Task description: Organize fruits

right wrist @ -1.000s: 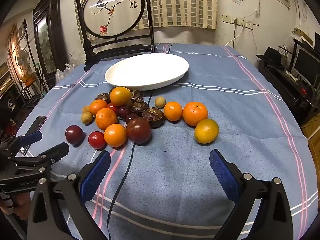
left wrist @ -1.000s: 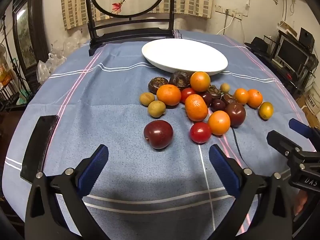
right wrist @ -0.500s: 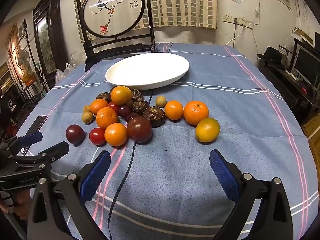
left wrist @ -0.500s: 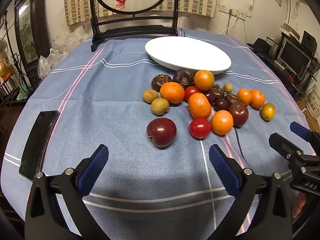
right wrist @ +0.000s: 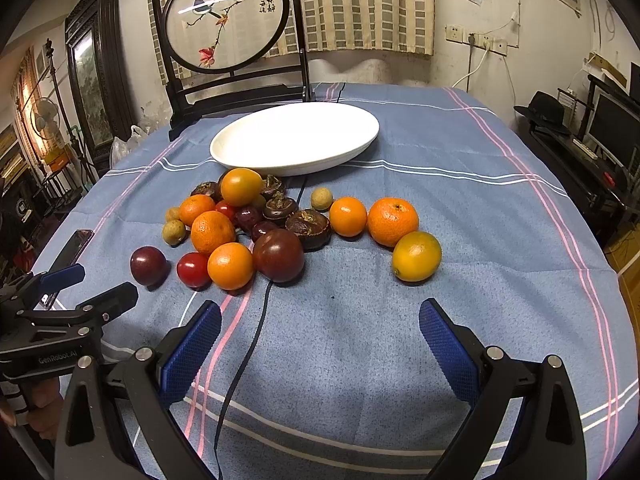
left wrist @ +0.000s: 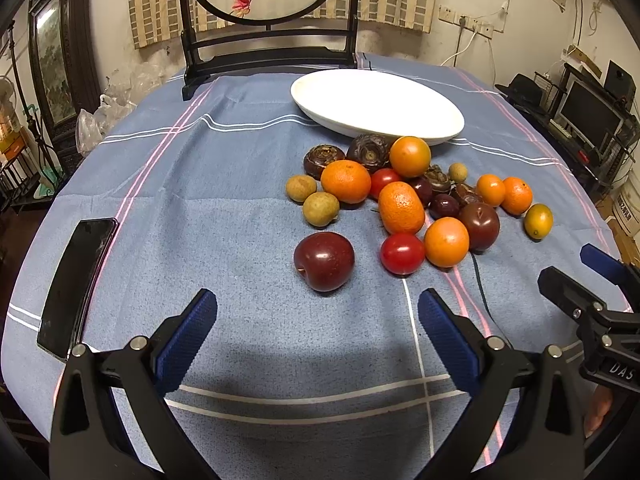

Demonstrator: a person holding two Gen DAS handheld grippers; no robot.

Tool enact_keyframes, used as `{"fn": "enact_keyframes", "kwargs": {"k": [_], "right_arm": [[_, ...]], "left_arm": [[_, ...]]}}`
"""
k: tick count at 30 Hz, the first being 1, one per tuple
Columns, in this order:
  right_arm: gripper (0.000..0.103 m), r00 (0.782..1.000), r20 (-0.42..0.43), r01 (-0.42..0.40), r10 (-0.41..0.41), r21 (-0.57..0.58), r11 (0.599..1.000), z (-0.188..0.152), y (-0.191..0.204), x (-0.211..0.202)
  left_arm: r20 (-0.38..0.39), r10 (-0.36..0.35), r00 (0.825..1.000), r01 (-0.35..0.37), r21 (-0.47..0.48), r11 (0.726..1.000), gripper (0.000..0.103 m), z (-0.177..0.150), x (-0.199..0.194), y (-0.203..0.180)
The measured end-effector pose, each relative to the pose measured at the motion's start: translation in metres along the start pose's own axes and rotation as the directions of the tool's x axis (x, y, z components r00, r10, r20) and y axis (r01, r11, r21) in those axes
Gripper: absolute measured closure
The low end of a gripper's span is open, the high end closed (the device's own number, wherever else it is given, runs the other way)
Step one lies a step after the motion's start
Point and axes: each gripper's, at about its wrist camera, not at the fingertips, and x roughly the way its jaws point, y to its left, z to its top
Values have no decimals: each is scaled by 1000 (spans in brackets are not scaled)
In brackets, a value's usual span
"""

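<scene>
Currently, the left gripper (left wrist: 318,316) and right gripper (right wrist: 320,326) are both hovering wide open, holding nothing, while the fruit pile (right wrist: 276,224) is lying on the tablecloth (left wrist: 200,184) just beside the white plate (right wrist: 296,136).

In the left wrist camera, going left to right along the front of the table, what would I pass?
Black smartphone → dark red plum → small red tomato → round orange → yellow-green citrus → right gripper.
</scene>
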Motion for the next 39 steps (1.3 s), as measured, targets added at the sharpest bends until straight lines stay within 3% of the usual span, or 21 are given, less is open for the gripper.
{"fn": "enact_keyframes", "kwargs": {"k": [39], "right_arm": [[4,1000,-9,-6,6,-6,1000,1,2,2]], "left_arm": [[-2,-9,1000,9,3,1000,5,3,0,-1]]}}
